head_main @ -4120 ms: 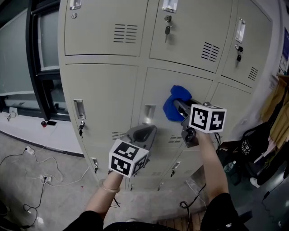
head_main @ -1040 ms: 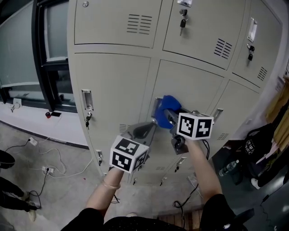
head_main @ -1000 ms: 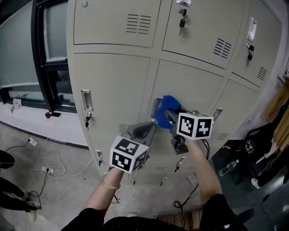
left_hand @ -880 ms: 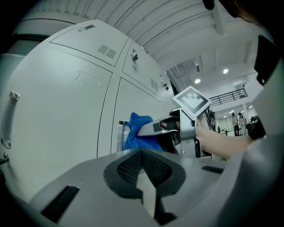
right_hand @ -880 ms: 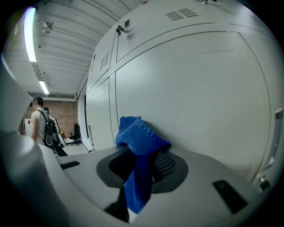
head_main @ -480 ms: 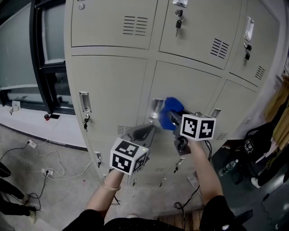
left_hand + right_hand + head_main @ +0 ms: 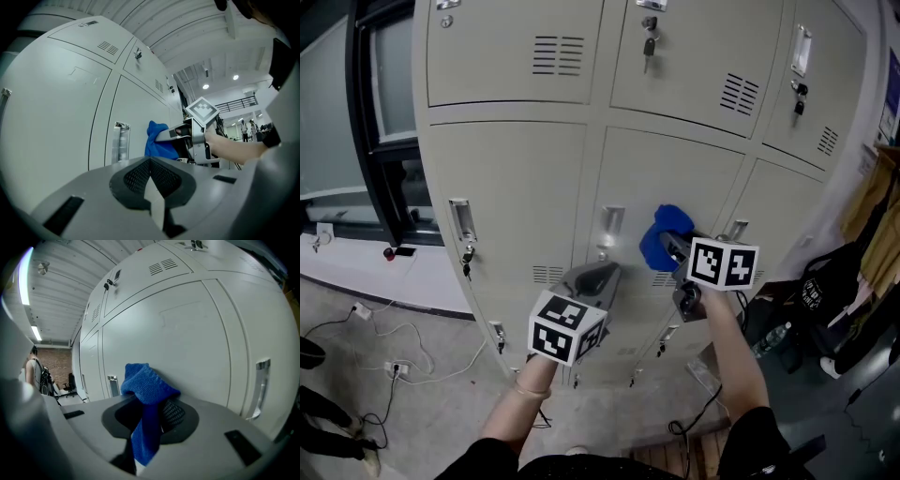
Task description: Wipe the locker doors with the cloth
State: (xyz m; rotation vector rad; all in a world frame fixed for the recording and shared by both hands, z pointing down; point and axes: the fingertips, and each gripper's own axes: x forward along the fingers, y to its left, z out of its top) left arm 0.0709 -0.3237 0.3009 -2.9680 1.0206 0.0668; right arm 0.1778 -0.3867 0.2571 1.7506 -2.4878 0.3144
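1. A bank of pale grey lockers (image 7: 506,187) fills most of the head view. A dark-framed window (image 7: 389,84) sits at the upper left edge and a grey floor (image 7: 356,394) at the lower left.
2. The blue cloth (image 7: 664,234) is bunched against the middle locker door (image 7: 675,159), just right of centre in the frame. It lies right of that door's recessed handle (image 7: 610,228) and apart from it.
3. The right gripper (image 7: 672,247) is clamped on the cloth. In the right gripper view the cloth (image 7: 147,385) rises from between the closed jaws of the right gripper (image 7: 150,427) and folds over toward the door. How much of it touches the metal is hidden behind the fold.
4. The left gripper (image 7: 592,277) is at lower centre, pointed at the lockers below the handle. In the left gripper view its jaws (image 7: 151,173) are together with nothing between them. Whether the tips touch the door cannot be told.
5. That view also shows the cloth (image 7: 157,140) and the right gripper (image 7: 176,133) beyond the handle (image 7: 120,143).
6. A key (image 7: 648,45) hangs in a lock at the top of the frame. The upper doors are cut off by the top edge.
7. Cables (image 7: 384,347) trail across the floor at lower left.
8. Dark bags (image 7: 825,300) at the right edge are partly cut off and hard to make out.
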